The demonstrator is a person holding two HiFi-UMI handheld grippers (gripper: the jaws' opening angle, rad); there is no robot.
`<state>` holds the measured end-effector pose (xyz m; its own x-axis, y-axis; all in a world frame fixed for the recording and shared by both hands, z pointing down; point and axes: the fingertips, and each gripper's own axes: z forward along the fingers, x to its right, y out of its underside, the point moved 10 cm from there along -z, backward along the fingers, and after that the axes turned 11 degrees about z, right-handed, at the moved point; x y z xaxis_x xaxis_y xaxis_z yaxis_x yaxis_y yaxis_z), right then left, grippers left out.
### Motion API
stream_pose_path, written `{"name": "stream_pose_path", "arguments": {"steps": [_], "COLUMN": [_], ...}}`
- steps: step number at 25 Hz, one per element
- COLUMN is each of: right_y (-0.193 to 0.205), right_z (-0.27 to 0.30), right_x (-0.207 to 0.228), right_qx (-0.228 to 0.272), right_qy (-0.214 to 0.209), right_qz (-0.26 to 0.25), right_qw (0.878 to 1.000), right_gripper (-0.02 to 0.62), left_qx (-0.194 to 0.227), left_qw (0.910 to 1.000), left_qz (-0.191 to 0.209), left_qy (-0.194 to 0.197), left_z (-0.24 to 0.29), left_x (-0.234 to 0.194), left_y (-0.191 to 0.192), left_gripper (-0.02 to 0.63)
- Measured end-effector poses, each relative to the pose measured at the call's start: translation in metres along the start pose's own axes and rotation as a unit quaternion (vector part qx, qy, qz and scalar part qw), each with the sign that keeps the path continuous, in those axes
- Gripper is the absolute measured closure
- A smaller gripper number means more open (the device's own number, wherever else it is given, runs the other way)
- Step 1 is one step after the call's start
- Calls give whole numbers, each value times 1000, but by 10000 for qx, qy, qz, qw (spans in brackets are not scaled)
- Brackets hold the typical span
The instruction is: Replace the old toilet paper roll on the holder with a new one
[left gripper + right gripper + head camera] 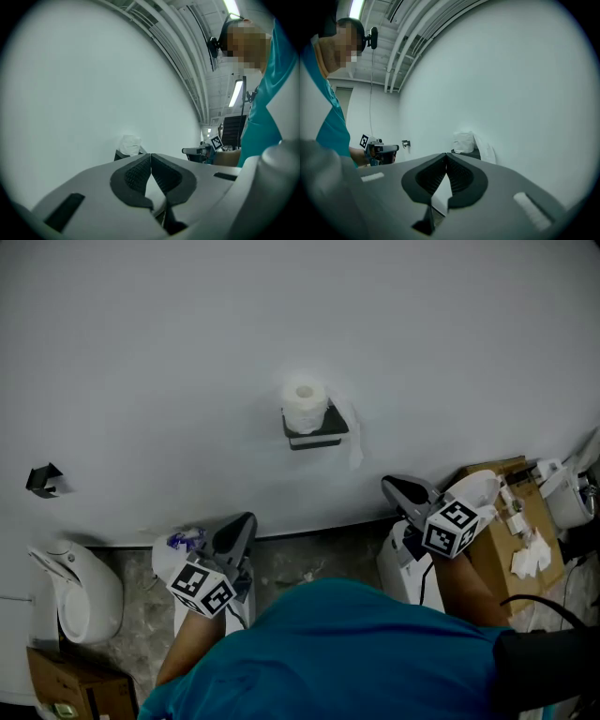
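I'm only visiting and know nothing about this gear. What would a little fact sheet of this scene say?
Setting: plain white wall
On the wall: black metal holder with a white toilet paper roll standing upright on it, loose tail hanging at its right
Left gripper: jaws together, empty, apart from the holder
Right gripper: jaws together, empty, apart from the holder
Nearby: brown cardboard box at the right
Task status: roll on the holder not yet touched
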<state>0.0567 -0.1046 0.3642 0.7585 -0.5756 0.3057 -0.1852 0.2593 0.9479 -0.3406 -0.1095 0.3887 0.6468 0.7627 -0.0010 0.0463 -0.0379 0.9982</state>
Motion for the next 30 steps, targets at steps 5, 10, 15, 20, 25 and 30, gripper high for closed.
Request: {"name": "stream_pose_path", "arguments": {"steps": [5, 10, 15, 20, 25, 30], "right_y": [-4, -5, -9, -17, -30, -36], "right_z": [41, 65, 76, 76, 72, 75], "right_x": [-9, 2, 33, 83, 138, 165], "right_qx": [21, -20, -96, -234, -505, -592], "right_qy": [104, 167, 88, -227, -680, -901], "right_qz": [-34, 50, 110, 158, 192, 236], "right_qw": [9999, 9998, 9999, 9993, 9962, 9939], "right_gripper": [591, 591, 591, 591, 591, 591], "left_qx": [46, -21, -69, -183, -41, 51], "left_qw": [9999, 9997, 9999, 9994, 9961, 9901], "left_qz": [-40, -89, -97, -52, -64, -69], "left_qy": [161, 207, 58, -306, -876, -1398], "left_z": [6, 15, 40, 81, 127, 144], "left_x": [-50, -78, -88, -79, -58, -54], "left_y": [0, 3, 7, 9, 4, -2], "left_gripper": [597, 597, 597, 597, 595, 595]}}
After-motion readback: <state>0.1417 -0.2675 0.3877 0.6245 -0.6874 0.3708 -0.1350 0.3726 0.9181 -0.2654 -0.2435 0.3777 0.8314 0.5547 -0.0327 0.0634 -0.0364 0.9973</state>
